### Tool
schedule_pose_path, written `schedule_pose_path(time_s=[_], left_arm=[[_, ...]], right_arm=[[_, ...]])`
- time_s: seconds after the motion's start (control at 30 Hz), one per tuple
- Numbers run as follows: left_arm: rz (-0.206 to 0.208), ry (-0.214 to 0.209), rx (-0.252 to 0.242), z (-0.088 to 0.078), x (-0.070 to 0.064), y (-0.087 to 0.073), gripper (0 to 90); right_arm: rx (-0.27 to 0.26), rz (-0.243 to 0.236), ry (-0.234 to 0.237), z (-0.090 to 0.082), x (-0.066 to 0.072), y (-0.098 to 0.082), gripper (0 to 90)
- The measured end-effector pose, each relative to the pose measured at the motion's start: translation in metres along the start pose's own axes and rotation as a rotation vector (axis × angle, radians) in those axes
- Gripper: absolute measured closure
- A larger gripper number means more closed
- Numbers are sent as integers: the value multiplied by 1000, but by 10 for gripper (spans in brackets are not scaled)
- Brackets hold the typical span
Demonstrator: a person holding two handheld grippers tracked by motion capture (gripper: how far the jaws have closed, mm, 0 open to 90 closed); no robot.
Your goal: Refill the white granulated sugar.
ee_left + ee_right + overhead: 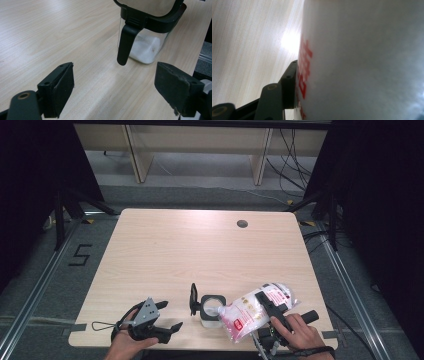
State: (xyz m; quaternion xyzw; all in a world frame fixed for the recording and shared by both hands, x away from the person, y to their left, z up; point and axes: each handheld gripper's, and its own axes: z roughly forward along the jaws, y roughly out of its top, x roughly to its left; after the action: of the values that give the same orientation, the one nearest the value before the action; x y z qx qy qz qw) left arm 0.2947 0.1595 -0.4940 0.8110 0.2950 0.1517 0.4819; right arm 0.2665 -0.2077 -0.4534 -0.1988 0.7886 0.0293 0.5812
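Plainly, the right gripper (pixel 268 306) is clamped across a white bag (pixel 255 311) with red print; in the right gripper view one black pad presses flat against the bag's printed side (pixel 362 62). The bag is tilted with its lower corner dipping toward the open mouth of a small clear jar (pixel 211 311), so the step in hand looks like pouring white grains from bag to jar. The left gripper (pixel 159 320) stands released, its jaws wide apart with nothing between them, resting near the table's front edge just to the jar's left. In the left gripper view the jar (pixel 147 42) shows a shallow layer of white grains at its bottom, and its black lid (pixel 193 299) is swung up on the left side, with a black latch hanging down the glass.

To do this well, the bag's low corner should sit directly over the jar's opening before the tilt increases, and the tilt should grow slowly so the grains do not overshoot the narrow mouth. The free gripper could steady the jar, since a nudge from the bag might shift it.

Jar and bag both sit close to the front edge of the table (pixel 200 245), so a slip there could go off the edge. Beyond them the tabletop lies bare and wide, apart from a round cable hole (pixel 242 224) at the far side, giving ample room to move the work inward.
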Motion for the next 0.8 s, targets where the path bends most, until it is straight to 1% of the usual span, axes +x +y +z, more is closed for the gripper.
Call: schedule_pose_path(time_s=[0.27,0.37,0.4,0.47,0.57,0.6,0.63,0.67,0.8], left_arm=[[-2,0,1,0,0,0,158],[-2,-1,0,0,0,0,158],[-3,-1,0,0,0,0,158],[-4,0,1,0,0,0,158],[-8,-1,-6,1,-1,0,158],[-7,-2,-5,0,-1,0,158],[-2,0,1,0,0,0,158],[-2,0,1,0,0,0,158],[-1,0,1,0,0,0,158]], right_arm=[[5,-1,-3,0,0,0,435],[6,-18,-11,-1,-1,0,436],[0,-20,-27,-1,0,0,435],[1,-26,-27,-1,-1,0,436],[4,-22,-32,-1,-1,0,436],[2,-32,-35,-1,-1,0,436],[-1,-33,-27,-1,-1,0,436],[-7,-49,-42,0,-2,0,436],[-6,-48,-40,0,-3,0,436]])
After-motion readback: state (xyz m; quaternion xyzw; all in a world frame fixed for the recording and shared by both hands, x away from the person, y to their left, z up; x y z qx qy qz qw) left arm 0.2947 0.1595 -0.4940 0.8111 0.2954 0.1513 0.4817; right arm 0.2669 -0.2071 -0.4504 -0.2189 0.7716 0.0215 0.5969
